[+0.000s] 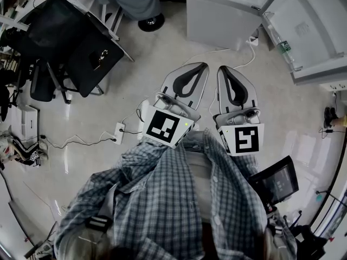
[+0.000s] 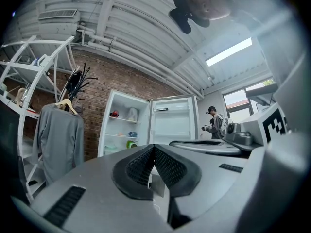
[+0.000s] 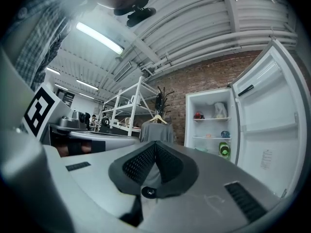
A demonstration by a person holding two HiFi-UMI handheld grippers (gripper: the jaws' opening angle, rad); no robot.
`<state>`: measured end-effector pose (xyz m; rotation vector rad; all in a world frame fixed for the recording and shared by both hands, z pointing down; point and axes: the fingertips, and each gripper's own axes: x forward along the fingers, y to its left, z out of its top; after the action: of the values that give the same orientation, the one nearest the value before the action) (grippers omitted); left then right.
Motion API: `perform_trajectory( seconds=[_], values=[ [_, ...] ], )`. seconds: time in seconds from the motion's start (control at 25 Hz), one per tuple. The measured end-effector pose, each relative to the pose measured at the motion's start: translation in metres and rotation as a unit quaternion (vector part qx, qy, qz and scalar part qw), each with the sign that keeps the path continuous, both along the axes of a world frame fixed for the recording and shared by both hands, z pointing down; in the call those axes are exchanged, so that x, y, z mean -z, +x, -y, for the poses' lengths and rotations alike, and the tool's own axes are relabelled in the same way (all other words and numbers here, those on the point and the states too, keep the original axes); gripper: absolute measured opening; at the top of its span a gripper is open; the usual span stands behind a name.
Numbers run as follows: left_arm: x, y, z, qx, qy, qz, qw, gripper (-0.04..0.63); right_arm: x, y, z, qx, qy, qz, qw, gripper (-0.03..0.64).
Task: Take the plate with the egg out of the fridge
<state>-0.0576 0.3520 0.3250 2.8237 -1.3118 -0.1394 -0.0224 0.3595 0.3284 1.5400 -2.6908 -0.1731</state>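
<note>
Floor (image 1: 162,53): filled most of the head view, pale and glossy, with cables and a power strip (image 1: 118,132) lying on it.
Fridge (image 1: 222,15): stood open well ahead of me; the head view cut off its top edge, so I only saw its shelves through the tool cameras (image 2: 127,125) (image 3: 211,125).
Fridge door (image 1: 320,31): swung wide to the right, with a bottle (image 1: 282,45) in its rack; the right tool view lost its outer edge at the frame rim (image 3: 272,130).
Checked shirt (image 1: 179,199): covered the lower head view and hid my hands and both tool handles.
Left tool (image 1: 196,72): held at my chest, pointed at the fridge, its jaws pressed together with nothing between them (image 2: 154,152).
Right tool (image 1: 227,77): just beside the left one, also closed tip to tip and empty (image 3: 155,147).
Shelf contents: a red item (image 3: 198,115) on the top shelf and a green item (image 3: 223,149) lower down were all I could name; the rest were small blurs.
Plate with the egg: I could not pick it out on any shelf; it was too small to tell.
</note>
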Motion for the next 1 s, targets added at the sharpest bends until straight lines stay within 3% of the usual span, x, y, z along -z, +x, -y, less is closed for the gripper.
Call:
perform_trajectory(
  seconds=[1.0],
  values=[
    [-0.005,0.036,0.013,0.003,-0.001,0.003,1.0000,0.006,-0.011,0.055,0.010,-0.025,-0.007,0.009,1.000,0.007]
  ],
)
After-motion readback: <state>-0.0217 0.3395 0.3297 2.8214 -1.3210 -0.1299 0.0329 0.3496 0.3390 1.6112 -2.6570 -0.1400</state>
